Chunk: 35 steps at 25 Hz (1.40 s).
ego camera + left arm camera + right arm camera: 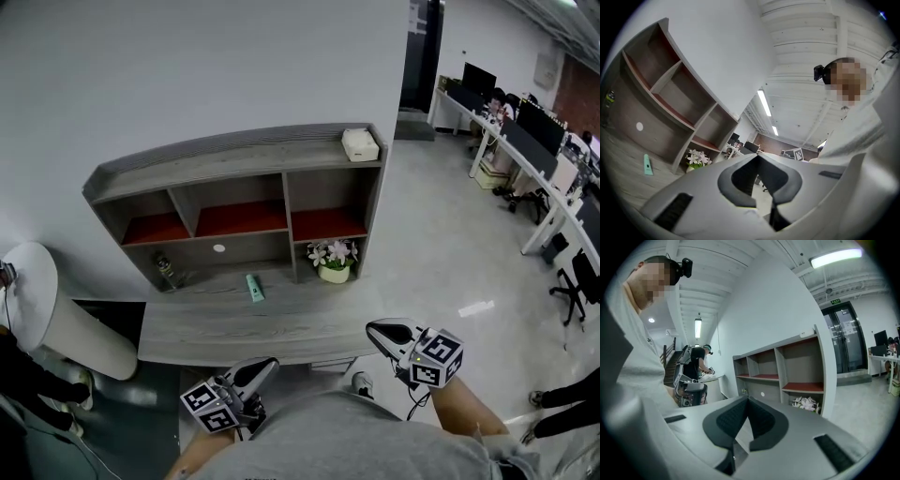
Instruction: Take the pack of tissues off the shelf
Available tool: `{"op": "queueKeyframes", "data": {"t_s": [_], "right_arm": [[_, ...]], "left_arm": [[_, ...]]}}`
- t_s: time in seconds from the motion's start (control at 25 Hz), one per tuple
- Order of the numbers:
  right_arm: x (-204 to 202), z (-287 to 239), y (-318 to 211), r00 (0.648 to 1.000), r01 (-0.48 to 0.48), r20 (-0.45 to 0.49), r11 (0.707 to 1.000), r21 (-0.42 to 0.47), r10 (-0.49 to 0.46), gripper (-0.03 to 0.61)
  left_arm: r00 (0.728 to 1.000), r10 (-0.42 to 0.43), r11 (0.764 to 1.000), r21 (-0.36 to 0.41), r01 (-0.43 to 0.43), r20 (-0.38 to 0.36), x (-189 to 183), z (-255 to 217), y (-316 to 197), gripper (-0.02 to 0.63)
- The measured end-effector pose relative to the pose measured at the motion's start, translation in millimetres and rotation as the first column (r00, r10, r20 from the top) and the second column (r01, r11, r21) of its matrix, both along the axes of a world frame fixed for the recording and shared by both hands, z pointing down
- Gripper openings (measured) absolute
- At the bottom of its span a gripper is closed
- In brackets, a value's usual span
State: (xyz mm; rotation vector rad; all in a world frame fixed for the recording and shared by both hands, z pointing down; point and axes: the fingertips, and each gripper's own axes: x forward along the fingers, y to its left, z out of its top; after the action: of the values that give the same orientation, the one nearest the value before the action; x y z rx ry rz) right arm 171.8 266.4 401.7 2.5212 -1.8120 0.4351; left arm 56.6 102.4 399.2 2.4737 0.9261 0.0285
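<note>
the pack of tissues (pixel 360 144) is a white block. it lies on the top board of the shelf (pixel 234 152), at the right end of this board. nothing touches it.

the shelf is grey and stands on the far part of the grey counter (pixel 234 330), against the white wall. it has three open compartments in one row, each with a red floor. below the right compartment stands a pot of white flowers (pixel 333 261). a small green tube (pixel 253 287) lies flat on the counter, about in the middle. a small bottle (pixel 165 271) stands at the left, below the left compartment.

both tools are at the near edge of the counter, well apart from the shelf and from the pack. the left tool (pixel 266 365) is at the near left. its jaws are pressed together at the tips and there is nothing between them. the right tool (pixel 376 328) is by the near right corner of the counter. its jaws are also pressed together and they hold nothing.

to the left of the counter there is a white rounded object (pixel 56 309). far to the right, across the pale floor, stand office desks with dark screens (pixel 525 131). in the right gripper view a person in a dark top (pixel 699 363) stands to the left of the shelf.
</note>
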Motion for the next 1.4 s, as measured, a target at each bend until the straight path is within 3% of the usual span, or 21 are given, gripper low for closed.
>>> {"op": "queueKeyframes", "data": {"t_s": [0.24,0.64,0.92,1.04,1.28,1.4], "right_arm": [[79,-4,8,0.998,0.069,-0.014,0.997,0.04,-0.068,0.025],[244,-62,53,0.981,0.163,-0.121,0.98,0.117,-0.149,0.025],[297,-111,46,0.959,0.196,-0.232,0.971,0.135,-0.161,0.025],[301,-141,36,0.93,0.203,-0.33,0.975,0.093,-0.162,0.025],[305,-215,11,0.83,0.162,-0.542,0.987,0.001,-0.135,0.026],[304,-232,-16,0.785,0.165,-0.588,0.981,-0.105,-0.195,0.138]], "left_arm": [[0.996,-0.091,0.996,0.018,0.09,0.009,61,-1,13,0.011],[0.98,-0.191,0.981,0.018,0.193,-0.052,223,-39,81,0.011],[0.971,-0.222,0.966,0.112,0.231,-0.091,272,-75,91,0.009],[0.97,-0.204,0.965,0.14,0.222,-0.131,285,-96,86,0.011],[0.971,-0.107,0.966,0.206,0.153,-0.215,300,-131,81,0.009],[0.971,-0.076,0.963,0.236,0.13,-0.227,306,-136,73,0.011]]}}
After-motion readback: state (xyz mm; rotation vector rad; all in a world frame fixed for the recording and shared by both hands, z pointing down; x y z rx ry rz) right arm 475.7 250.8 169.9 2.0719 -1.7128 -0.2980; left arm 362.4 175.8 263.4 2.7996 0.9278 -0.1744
